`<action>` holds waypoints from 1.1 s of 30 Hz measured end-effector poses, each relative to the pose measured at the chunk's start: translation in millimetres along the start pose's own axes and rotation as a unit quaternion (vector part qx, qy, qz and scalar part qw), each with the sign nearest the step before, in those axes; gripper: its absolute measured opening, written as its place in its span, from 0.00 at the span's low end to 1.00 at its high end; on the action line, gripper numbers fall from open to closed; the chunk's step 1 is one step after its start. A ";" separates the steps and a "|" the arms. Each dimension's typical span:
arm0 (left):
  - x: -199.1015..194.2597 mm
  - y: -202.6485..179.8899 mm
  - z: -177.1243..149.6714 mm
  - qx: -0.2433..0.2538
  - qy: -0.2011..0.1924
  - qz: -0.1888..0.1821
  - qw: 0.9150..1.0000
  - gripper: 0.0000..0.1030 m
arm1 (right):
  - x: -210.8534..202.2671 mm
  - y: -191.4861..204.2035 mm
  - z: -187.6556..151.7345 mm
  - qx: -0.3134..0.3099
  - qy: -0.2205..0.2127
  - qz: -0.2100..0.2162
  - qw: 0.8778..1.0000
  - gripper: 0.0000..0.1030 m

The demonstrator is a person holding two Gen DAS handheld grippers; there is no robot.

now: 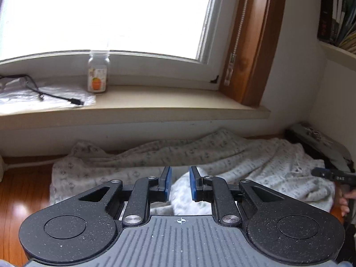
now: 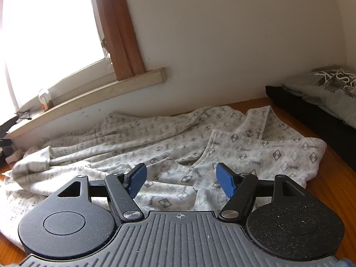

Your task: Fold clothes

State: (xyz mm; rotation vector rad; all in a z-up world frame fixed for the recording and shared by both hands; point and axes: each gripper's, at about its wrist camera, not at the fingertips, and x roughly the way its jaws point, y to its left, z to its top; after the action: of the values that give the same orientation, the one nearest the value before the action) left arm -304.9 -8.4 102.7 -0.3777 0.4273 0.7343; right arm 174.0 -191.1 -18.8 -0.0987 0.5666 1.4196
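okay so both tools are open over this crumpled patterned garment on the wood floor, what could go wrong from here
The patterned garment lies bunched in overlapping layers, so the right tool might pinch several layers and fold it crooked. Its far edge is pressed against the wall under the windowsill, leaving little room to spread it. The left tool could also snag the dark clothes pile nearby.

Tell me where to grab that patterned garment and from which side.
Pinch the garment at its flat right corner, probably coming with the right gripper from above: that edge lies smooth and single on the wooden floor, while the left end is bunched.
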 end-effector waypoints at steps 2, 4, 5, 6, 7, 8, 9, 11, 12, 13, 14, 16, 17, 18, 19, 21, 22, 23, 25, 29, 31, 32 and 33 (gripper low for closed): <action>5.3 -9.1 3.1 0.011 0.004 -0.005 1.000 0.34 | 0.1 0.1 -0.1 0.001 0.000 -0.001 1.000 0.66; 11.9 -21.8 1.9 0.027 0.009 -0.013 1.000 0.42 | 0.1 0.2 -0.1 0.001 0.001 -0.001 1.000 0.66; 15.5 -28.5 -0.3 0.035 0.013 -0.018 0.999 0.42 | 0.2 0.3 -0.2 0.002 0.001 -0.002 1.000 0.66; 19.2 -35.2 -2.5 0.043 0.017 -0.023 0.999 0.42 | 0.2 0.3 -0.2 0.002 0.001 -0.002 1.000 0.66; 22.8 -41.9 -4.7 0.051 0.020 -0.028 0.998 0.45 | 0.2 0.2 -0.2 0.002 0.001 -0.002 1.000 0.66; 26.7 -46.7 -8.2 0.059 0.022 -0.034 0.997 0.55 | 0.4 0.1 -0.2 0.002 0.002 -0.002 1.000 0.66; 30.6 -51.3 -11.7 0.068 0.024 -0.040 0.997 0.60 | 0.6 0.1 -0.2 0.002 0.003 -0.003 1.000 0.66; 38.4 -60.6 -18.7 0.084 0.028 -0.052 0.995 0.67 | 0.9 0.0 -0.1 0.002 0.004 -0.002 1.000 0.66; 43.3 -62.6 -21.8 0.090 0.035 -0.053 0.994 0.67 | 0.9 0.1 -0.1 0.002 0.004 -0.001 1.000 0.66; 48.2 -64.6 -24.9 0.096 0.042 -0.053 0.993 0.67 | 0.8 0.2 -0.2 0.002 0.004 -0.001 1.000 0.66; 53.2 -66.6 -28.1 0.102 0.049 -0.054 0.992 0.66 | 0.8 0.4 -0.2 0.003 0.004 -0.002 1.000 0.66; 43.2 -52.5 -28.9 0.085 0.041 -0.048 0.994 0.55 | 0.5 0.5 -0.3 0.003 0.003 -0.002 1.000 0.66; 38.0 -45.3 -29.2 0.076 0.036 -0.045 0.995 0.39 | 0.4 0.5 -0.4 0.003 0.002 -0.002 1.000 0.66; 32.8 -38.1 -29.5 0.067 0.031 -0.042 0.996 0.29 | 0.3 0.4 -0.4 0.003 0.002 -0.003 1.000 0.66; 27.6 -30.8 -29.9 0.058 0.027 -0.039 0.997 0.09 | 0.2 0.4 -0.5 0.003 0.002 -0.003 1.000 0.67; 17.2 -16.4 -30.5 0.041 0.017 -0.033 0.998 0.06 | 0.0 0.5 -0.7 0.004 0.001 -0.003 1.000 0.66; 12.0 -9.1 -30.9 0.032 0.012 -0.030 0.999 0.06 | -0.1 0.9 -0.7 0.004 0.001 -0.004 1.000 0.66; 6.8 -1.9 -31.2 0.023 0.008 -0.027 0.999 0.06 | -0.2 1.3 -0.8 0.005 0.001 -0.005 1.000 0.66; -3.6 12.6 -31.8 0.005 -0.002 -0.021 1.000 0.06 | -0.2 1.5 -0.9 0.005 -0.001 -0.005 1.000 0.66; -23.6 41.7 -36.5 -0.029 -0.013 -0.001 0.999 0.06 | -0.1 0.7 -0.9 0.005 -0.001 -0.005 1.000 0.66; -30.8 56.2 -44.5 -0.040 -0.006 0.020 0.999 0.06 | -0.1 0.5 -0.9 0.005 -0.001 -0.005 1.000 0.66; -32.4 62.7 -47.9 -0.048 -0.003 0.028 0.998 0.07 | -0.2 0.4 -1.0 0.005 -0.001 -0.005 1.000 0.66; -33.9 69.2 -51.2 -0.056 -0.001 0.037 0.998 0.07 | -0.2 0.3 -1.0 0.005 -0.001 -0.006 1.000 0.67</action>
State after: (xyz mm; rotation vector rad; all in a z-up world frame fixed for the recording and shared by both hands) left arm -388.6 -4.2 63.6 -0.4683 0.4016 0.8319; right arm 173.3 -191.6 -19.5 -0.0920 0.5705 1.4054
